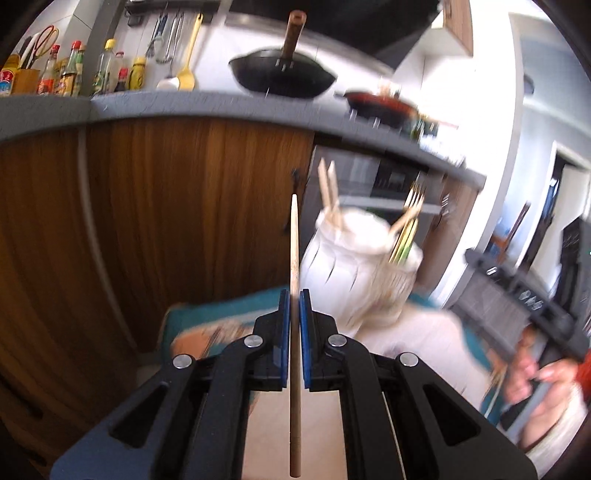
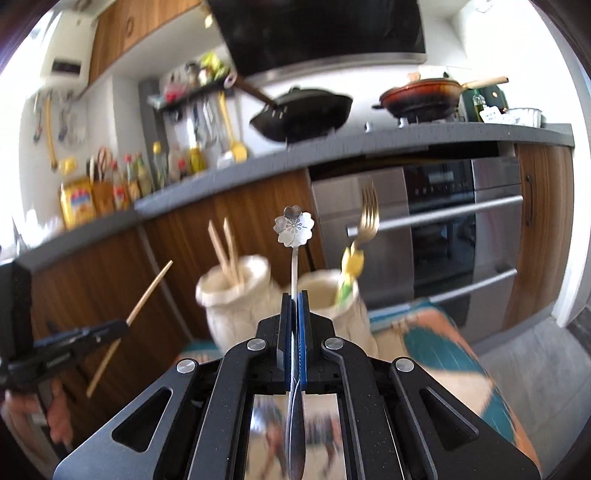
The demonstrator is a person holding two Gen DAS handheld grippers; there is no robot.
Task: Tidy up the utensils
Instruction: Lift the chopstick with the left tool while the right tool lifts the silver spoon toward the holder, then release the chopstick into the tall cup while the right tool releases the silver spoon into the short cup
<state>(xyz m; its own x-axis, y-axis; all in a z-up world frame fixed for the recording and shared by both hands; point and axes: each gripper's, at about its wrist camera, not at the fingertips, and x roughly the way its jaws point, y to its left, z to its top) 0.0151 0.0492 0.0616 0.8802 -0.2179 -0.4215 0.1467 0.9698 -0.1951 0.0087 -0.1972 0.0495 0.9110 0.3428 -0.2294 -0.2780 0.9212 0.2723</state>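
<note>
**Two utensils held, two holders ahead**

Two hand-held grippers each pinch one thing. The left hand-held gripper [image 1: 294, 295] holds a thin wooden chopstick [image 1: 294, 240]; the right hand-held gripper [image 2: 294, 299] holds a flower-ended silver spoon [image 2: 294, 227]. Just ahead stand the cream holder with chopsticks [image 2: 236, 299] and the cream holder with forks [image 2: 343, 306]. Line up over the matching holder, lower slowly, then let go.

surface: teal-orange cloth [image 2: 436, 343] | on it: two cream holders [image 2: 236, 295]

A grey countertop [image 2: 369, 142] runs over wood-grain cabinet doors [image 1: 147, 206] and a steel oven [image 2: 443, 229]. 2 pans sit on the hob, a black wok [image 2: 303, 114] and a reddish pan [image 2: 421, 98], under a dark hood [image 2: 321, 29]. Sauce bottles [image 1: 74, 70] line the white wall.
</note>
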